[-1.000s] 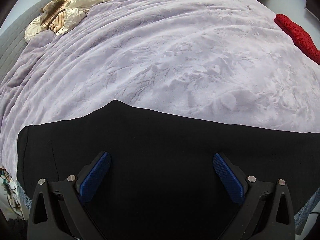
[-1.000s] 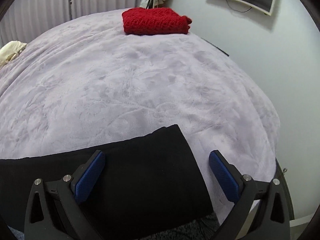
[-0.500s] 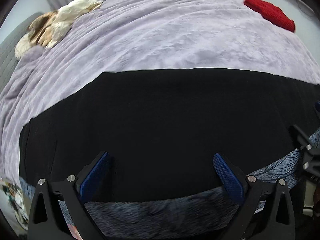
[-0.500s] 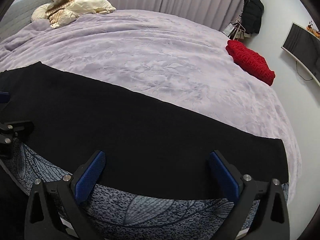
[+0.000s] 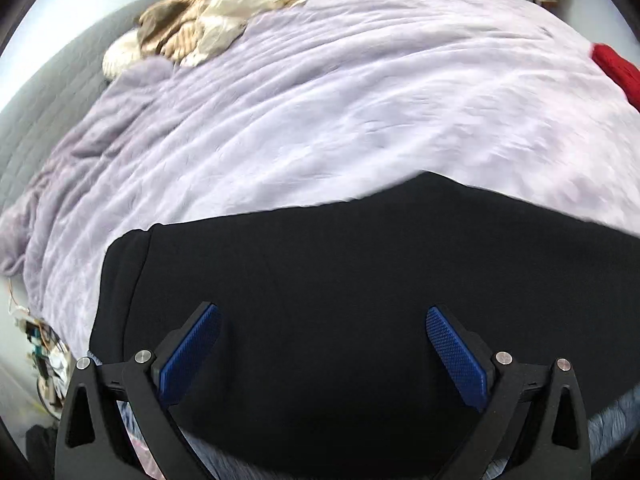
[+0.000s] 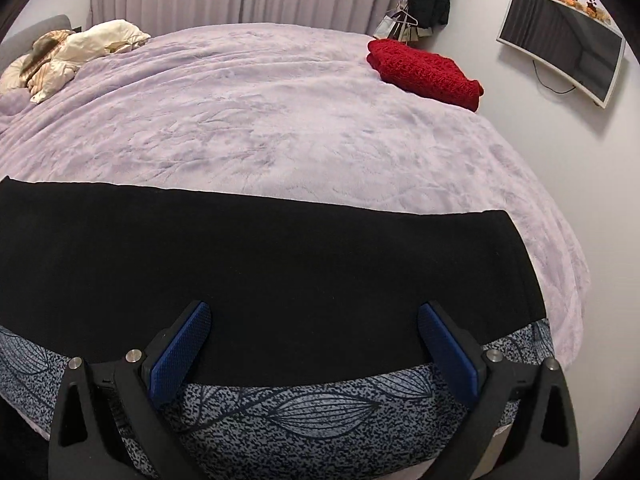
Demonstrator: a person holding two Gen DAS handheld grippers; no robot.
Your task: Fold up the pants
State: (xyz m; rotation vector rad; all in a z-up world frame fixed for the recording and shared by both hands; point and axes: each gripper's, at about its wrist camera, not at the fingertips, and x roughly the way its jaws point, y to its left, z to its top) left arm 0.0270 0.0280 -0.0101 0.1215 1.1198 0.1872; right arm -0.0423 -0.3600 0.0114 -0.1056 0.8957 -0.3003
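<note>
Two pairs of tongs are ours here, and both stand spread wide with nothing between their blue pads: the left tongs (image 5: 322, 344) and the right tongs (image 6: 314, 336) each hang released over the black pants (image 6: 280, 264). We see the pants laid flat in a long band across the near edge of the bed, on the lilac blanket (image 6: 280, 120); their left end (image 5: 120, 280) shows a seam, and their right end stops short of the blanket's right side. Below the pants, at the bed's near rim, a blue leaf-patterned sheet (image 6: 320, 404) peeks out. Farther off we find a folded red knit (image 6: 424, 72) near the far right corner and a crumpled cream-and-tan bundle (image 6: 72, 56) at the far left. The left view is somewhat blurred
</note>
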